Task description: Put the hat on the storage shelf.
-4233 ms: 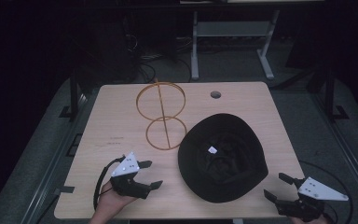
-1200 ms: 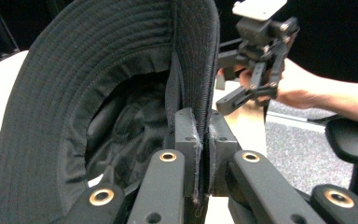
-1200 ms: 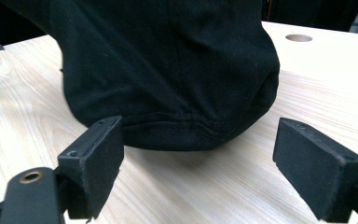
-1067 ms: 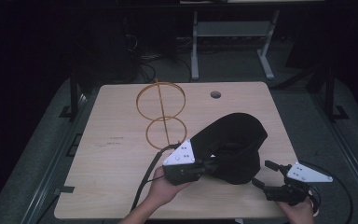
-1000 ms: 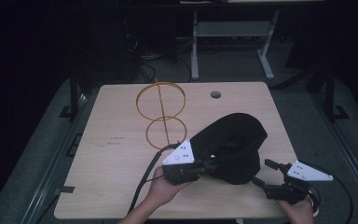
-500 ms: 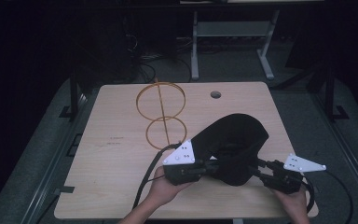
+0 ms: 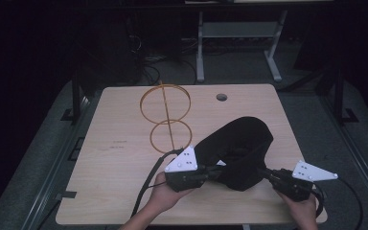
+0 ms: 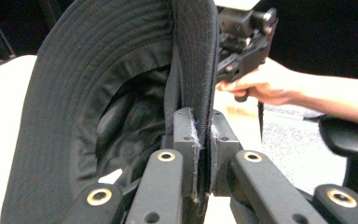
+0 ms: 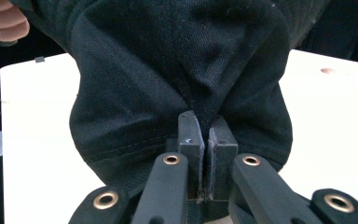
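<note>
**Black hat pinched from both sides over a pale wooden table**

Nearest the person, two hands come up from the table's near edge, each holding a gripper. The left gripper is clenched on the brim of the black hat; in the left gripper view its pads squeeze the stitched brim edge, which stands upright between them. The right gripper has just been closing, and the right gripper view shows its pads now pressed together on a fold of the hat's fabric. The hat hangs between the two tools, folded and lifted, its crown bulging away from the person just beyond both sets of jaws.

Under the grippers lies the table, a light wood-grain top with rounded corners. Beyond the left gripper, a little to its left, stands a wire frame of two orange rings on a straight rod. Farther out, past the hat, a round cable hole is cut near the table's far edge.

Behind the table the room is dark: a grey floor, loose cables, and the pale legs of a metal stand.
</note>
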Demonstrator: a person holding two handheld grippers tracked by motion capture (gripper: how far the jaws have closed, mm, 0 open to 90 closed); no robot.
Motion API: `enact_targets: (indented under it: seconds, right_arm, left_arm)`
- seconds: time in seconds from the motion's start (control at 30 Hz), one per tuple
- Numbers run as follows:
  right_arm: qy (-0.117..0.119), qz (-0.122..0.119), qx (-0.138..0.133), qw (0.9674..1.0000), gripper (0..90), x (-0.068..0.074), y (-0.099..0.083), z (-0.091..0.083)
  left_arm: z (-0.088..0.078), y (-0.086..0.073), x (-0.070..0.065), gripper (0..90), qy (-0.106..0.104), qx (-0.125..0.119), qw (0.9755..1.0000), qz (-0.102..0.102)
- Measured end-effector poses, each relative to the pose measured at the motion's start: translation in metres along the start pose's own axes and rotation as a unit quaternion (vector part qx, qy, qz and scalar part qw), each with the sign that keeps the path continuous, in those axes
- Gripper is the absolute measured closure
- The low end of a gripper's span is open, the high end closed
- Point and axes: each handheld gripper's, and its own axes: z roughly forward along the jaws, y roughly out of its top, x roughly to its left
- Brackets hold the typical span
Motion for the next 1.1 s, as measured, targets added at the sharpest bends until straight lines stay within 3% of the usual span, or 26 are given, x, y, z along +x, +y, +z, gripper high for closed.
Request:
enact_targets:
  seconds: [0.53,0.8,1.1]
  right_arm:
    - [-0.008,-0.021,-0.013,0.9997,87.5,0.009,0.016,-0.01]
    - [-0.018,-0.039,-0.019,0.9989,87.7,0.011,0.035,-0.018]
    - [-0.032,-0.04,-0.028,0.9983,87.9,0.01,0.054,-0.027]
  left_arm:
    - [-0.013,-0.001,0.0,67.4,0.035,0.026,0.999,0.012]
    - [-0.024,-0.005,0.001,58.6,0.054,0.03,0.998,0.012]
    - [-0.038,-0.014,0.002,57.1,0.066,0.033,0.9972,0.01]
